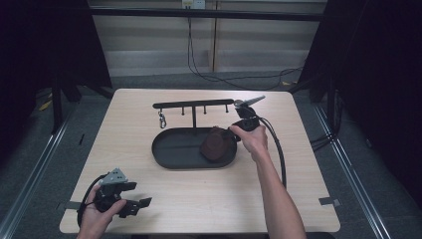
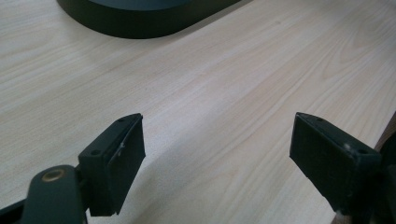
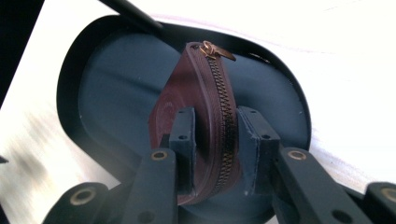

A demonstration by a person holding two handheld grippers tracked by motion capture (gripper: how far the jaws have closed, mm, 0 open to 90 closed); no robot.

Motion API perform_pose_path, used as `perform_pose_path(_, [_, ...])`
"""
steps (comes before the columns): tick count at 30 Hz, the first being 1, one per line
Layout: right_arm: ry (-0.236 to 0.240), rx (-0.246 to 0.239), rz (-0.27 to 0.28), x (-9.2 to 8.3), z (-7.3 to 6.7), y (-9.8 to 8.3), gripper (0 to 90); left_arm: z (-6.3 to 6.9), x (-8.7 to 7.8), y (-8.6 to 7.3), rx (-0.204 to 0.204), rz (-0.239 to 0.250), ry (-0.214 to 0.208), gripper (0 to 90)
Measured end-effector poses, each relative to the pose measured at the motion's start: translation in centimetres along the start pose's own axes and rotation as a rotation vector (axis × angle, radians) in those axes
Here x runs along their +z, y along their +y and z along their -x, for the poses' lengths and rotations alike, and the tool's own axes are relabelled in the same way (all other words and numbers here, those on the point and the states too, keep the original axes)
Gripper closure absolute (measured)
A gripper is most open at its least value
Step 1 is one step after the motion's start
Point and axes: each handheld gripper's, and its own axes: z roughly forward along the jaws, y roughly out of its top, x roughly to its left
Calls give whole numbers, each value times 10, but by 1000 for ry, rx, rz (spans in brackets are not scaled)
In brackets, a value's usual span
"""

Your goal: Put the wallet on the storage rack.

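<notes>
No legible text, labels, brand marks, numbers or signs appear in any of the views. The brown zip pouch (image 3: pixel 196 126) bears a faint round embossed mark on its side, seen in the right gripper view, but it is too indistinct to read.

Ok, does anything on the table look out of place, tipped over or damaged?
Nothing looks damaged or spilled. The brown zip pouch stands on edge over the black oval tray because the right claw is clamped on it. The left claw is open above bare table.
</notes>
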Motion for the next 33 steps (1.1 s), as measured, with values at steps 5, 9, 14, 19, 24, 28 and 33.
perform_pose_path(5, [10, -1, 20, 2, 5, -3, 676, 0, 1, 0, 0, -7, 0, 180])
perform_pose_path(9, [7, 2, 39, 3, 7, -5, 665, 0, 1, 0, 2, -7, -3, 180])
perform_pose_path(14, [-52, -3, 56, 8, 10, -10, 651, 0, 0, 0, -1, 0, 7, 180])
perform_pose_path(19, [-47, -22, 38, 18, 8, -13, 696, 0, 0, 0, -4, 6, 5, 180])
perform_pose_path(24, [-31, -33, 60, 21, 2, -14, 641, -1, -1, 0, -5, 8, 4, 180])
perform_pose_path(28, [-28, -48, 84, 13, 0, -14, 563, -1, -1, 0, -4, 9, 6, 180])
perform_pose_path(33, [-27, -69, 110, 1, 2, -20, 430, -1, -1, 0, -7, 14, 13, 180])
